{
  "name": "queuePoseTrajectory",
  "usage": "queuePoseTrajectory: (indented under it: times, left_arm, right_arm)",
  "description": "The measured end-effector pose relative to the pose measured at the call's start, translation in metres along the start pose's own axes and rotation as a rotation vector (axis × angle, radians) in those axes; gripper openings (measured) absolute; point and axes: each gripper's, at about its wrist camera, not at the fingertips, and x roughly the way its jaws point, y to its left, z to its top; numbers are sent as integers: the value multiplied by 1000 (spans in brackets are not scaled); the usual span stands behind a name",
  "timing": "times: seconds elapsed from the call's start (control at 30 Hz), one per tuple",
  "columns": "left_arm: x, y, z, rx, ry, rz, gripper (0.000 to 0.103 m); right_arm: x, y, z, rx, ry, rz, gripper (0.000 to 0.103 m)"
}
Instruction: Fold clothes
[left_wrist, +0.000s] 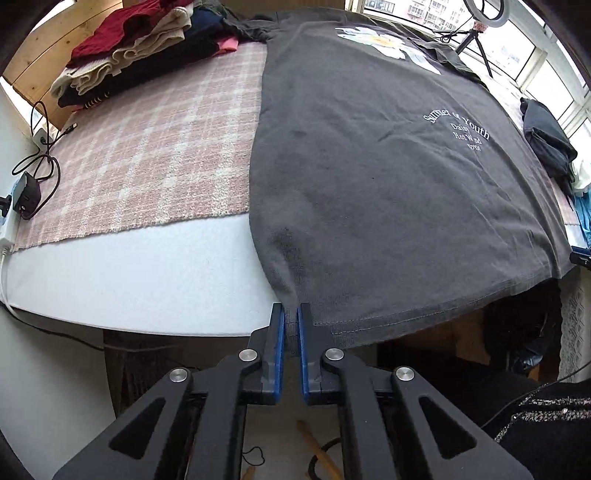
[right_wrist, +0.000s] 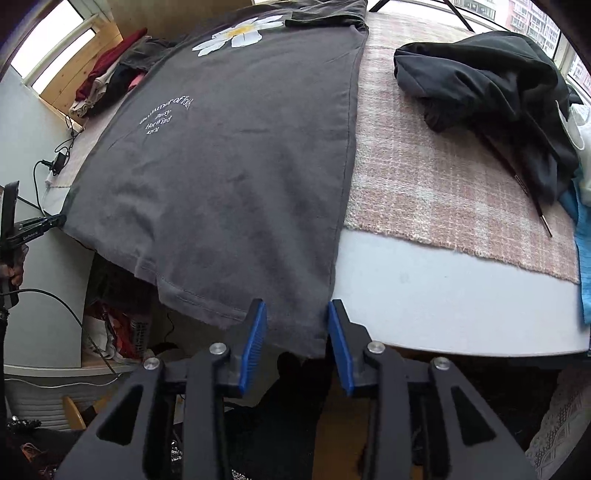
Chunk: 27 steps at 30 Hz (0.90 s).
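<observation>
A dark grey T-shirt (left_wrist: 369, 177) with a white daisy print and white lettering lies flat on the bed, its hem hanging over the front edge. My left gripper (left_wrist: 291, 314) is shut on the hem's left corner, and the cloth puckers up from the blue pads. In the right wrist view that same gripper (right_wrist: 61, 220) shows at the far left, pinching the T-shirt (right_wrist: 229, 177). My right gripper (right_wrist: 297, 325) stands open at the hem's right corner. The corner hangs between the blue pads, which do not press on it.
A pink plaid blanket (left_wrist: 147, 158) covers the white mattress (left_wrist: 129, 284). Folded clothes (left_wrist: 129, 55) are stacked at the back left. A crumpled black garment (right_wrist: 491, 92) with a drawstring and some blue cloth (right_wrist: 583, 258) lie on the right. Cables and a charger (left_wrist: 27, 195) sit at the left edge.
</observation>
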Motion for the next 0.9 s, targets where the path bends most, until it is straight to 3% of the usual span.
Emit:
queuePoseTrajectory:
  times: [0.07,0.1,0.2,0.33,0.5,0.57,0.6,0.7,0.8,0.9]
  left_arm:
    - [-4,0,0,0,-6,5,6]
    - [-7,0,0,-2,-11,6,6]
    - [4,1,2,-24,17,8,7]
    - [6,-11,7,31,21,87,13]
    - [-25,-33,6,54,-20,153,10]
    - [-42,-67,9,119,-82,108,11]
    - [-50,-87,11,170,-110,65,16]
    - [-63,-161,19,307,-187,-74,30]
    - [-59,-247,23,431,-233,-204,31]
    - [-50,-334,20,554,-255,-318,31]
  right_arm:
    - [1,4,0,-42,11,-65,11]
    - [1,3,-1,-47,15,-75,5]
    - [1,-2,-1,-29,21,-45,5]
    - [1,1,3,-58,57,-53,6]
    - [-34,-18,9,46,14,69,15]
    - [-55,-33,14,107,-40,105,26]
    - [-65,-41,19,129,-68,107,29]
    - [-87,-54,50,125,-136,87,29]
    - [-106,-64,88,86,-200,69,30]
    - [-116,-74,133,36,-249,39,41]
